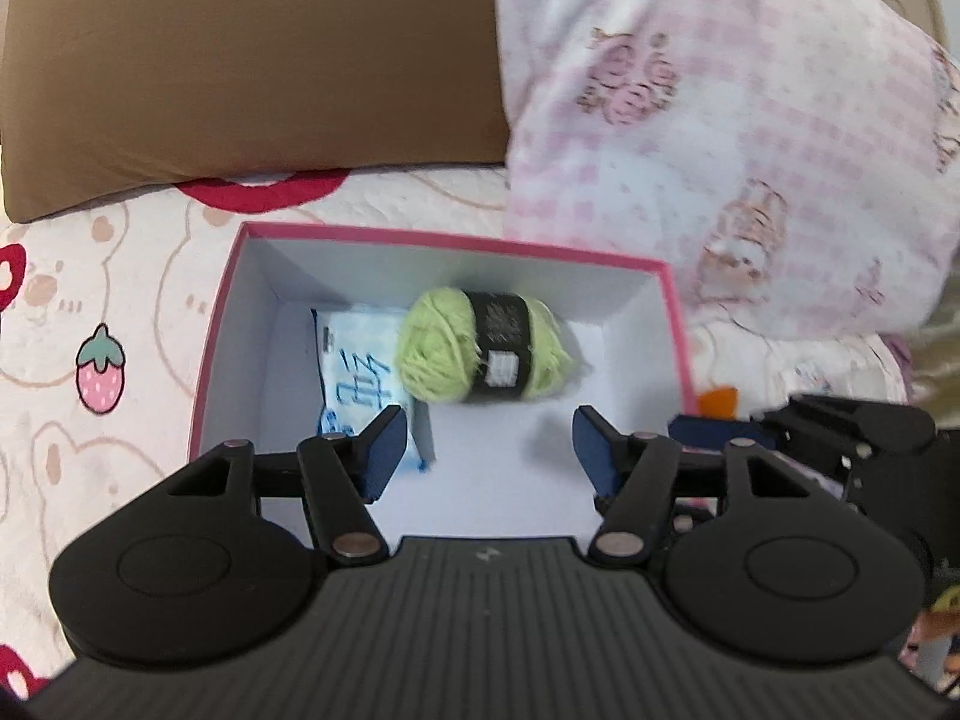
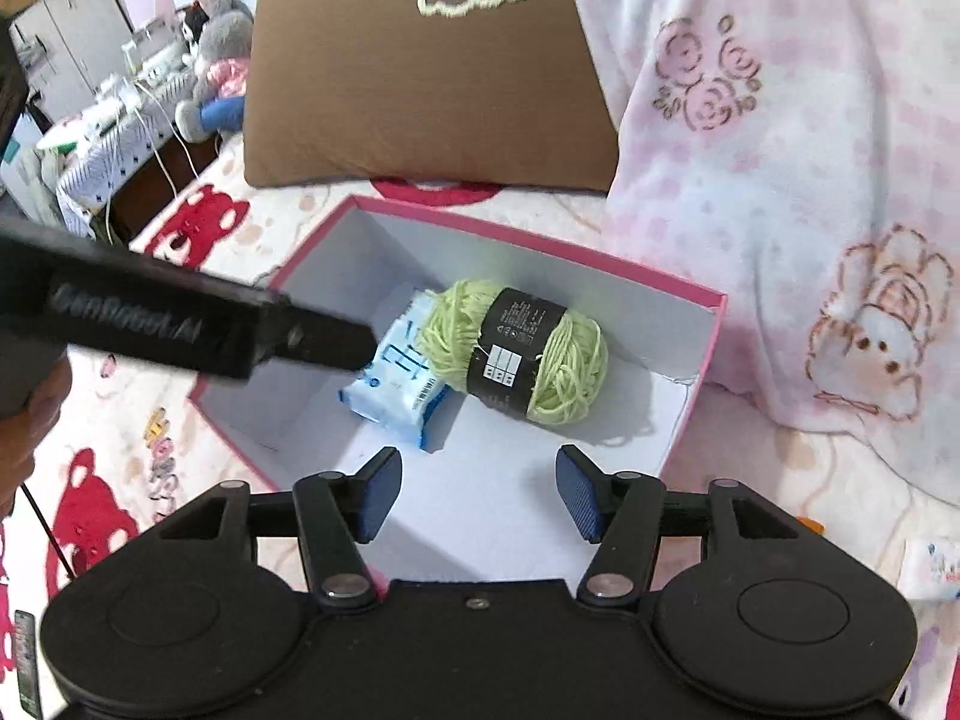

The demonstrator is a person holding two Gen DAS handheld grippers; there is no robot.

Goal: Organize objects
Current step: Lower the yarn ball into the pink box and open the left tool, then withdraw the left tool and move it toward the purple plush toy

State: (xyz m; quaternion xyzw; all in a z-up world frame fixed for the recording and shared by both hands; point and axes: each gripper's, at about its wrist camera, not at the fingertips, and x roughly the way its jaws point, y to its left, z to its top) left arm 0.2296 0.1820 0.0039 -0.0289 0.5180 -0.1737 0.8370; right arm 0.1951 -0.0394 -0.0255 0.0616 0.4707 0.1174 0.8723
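An open pink box [image 1: 456, 237] [image 2: 540, 240] with a white inside sits on the bed. In it lie a light green yarn ball [image 1: 432, 354] [image 2: 570, 360] with a black label and, touching its left side, a blue-and-white tissue pack [image 1: 354, 354] [image 2: 396, 390]. My left gripper [image 1: 487, 426] hangs above the box's near half, open, nothing between its blue pads. My right gripper [image 2: 478, 468] is also open and empty over the near part of the box. The left gripper's black body [image 2: 180, 324] crosses the right wrist view at the left. The right gripper's body [image 1: 840, 438] shows at the right edge.
A brown pillow [image 1: 240, 60] [image 2: 420, 90] lies behind the box and a pink patterned blanket [image 1: 720, 150] [image 2: 780, 150] is heaped to its right. Off the bed's far left stands a cluttered side table with plush toys [image 2: 216, 60]. A small white pack [image 2: 933, 570] lies at the right.
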